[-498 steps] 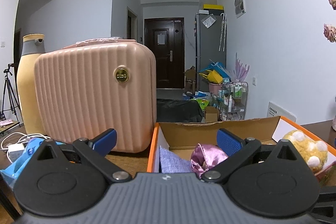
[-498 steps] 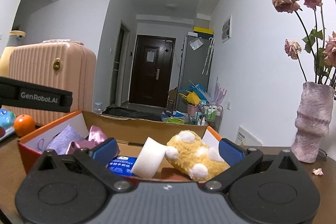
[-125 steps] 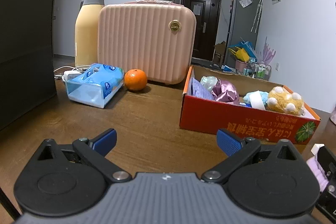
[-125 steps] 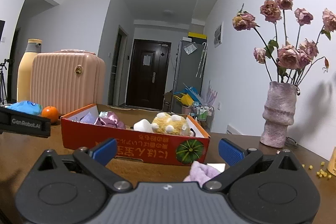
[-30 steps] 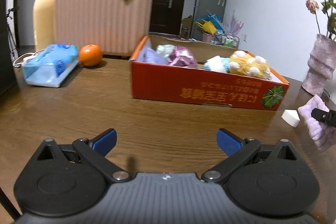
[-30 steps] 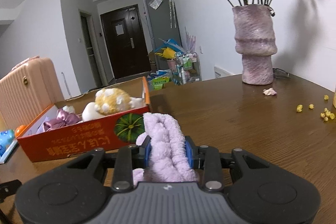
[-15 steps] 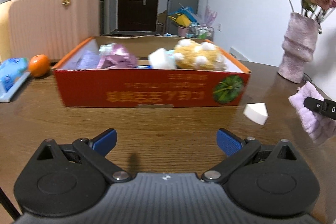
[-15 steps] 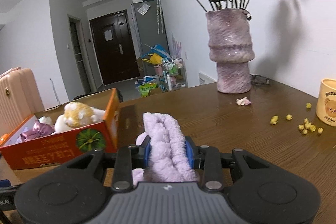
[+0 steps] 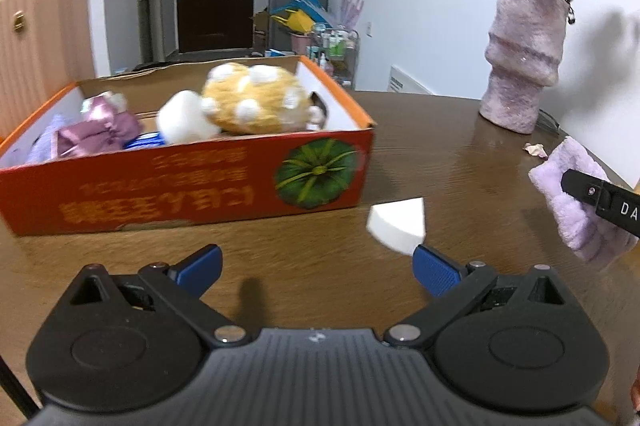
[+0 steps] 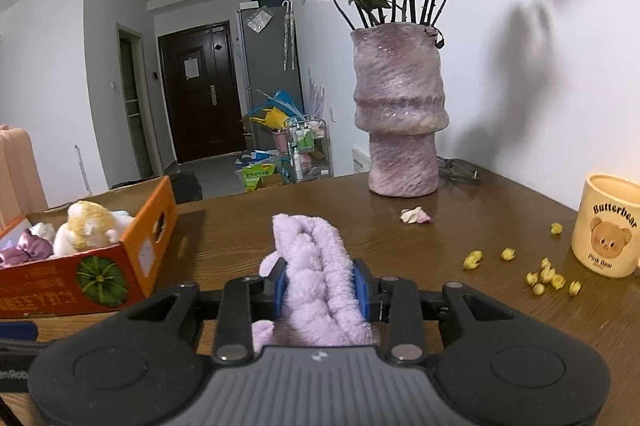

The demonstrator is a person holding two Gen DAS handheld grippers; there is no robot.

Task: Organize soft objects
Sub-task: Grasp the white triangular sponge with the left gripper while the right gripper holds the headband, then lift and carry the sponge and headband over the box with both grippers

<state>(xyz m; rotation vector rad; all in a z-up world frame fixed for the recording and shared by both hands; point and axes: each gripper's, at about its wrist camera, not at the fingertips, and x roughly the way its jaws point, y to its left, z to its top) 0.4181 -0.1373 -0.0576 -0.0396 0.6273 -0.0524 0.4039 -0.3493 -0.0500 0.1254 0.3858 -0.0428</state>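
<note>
My right gripper is shut on a fluffy lilac cloth, held above the wooden table to the right of the orange cardboard box. In the left wrist view the same lilac cloth shows at the right edge. My left gripper is open and empty, low over the table. A white wedge-shaped sponge lies just ahead of its right fingertip. The orange box holds a yellow plush toy, a white sponge and a purple satin item.
A purple vase with dried roses stands at the back right of the table. A cream bear mug sits at the far right, with dried buds and a petal scattered nearby. A pink suitcase stands behind the box.
Both grippers have swung rightward along the table. The box has slid to the left in both views, and the white wedge sponge now lies close to my left gripper. The lilac cloth stays gripped.
</note>
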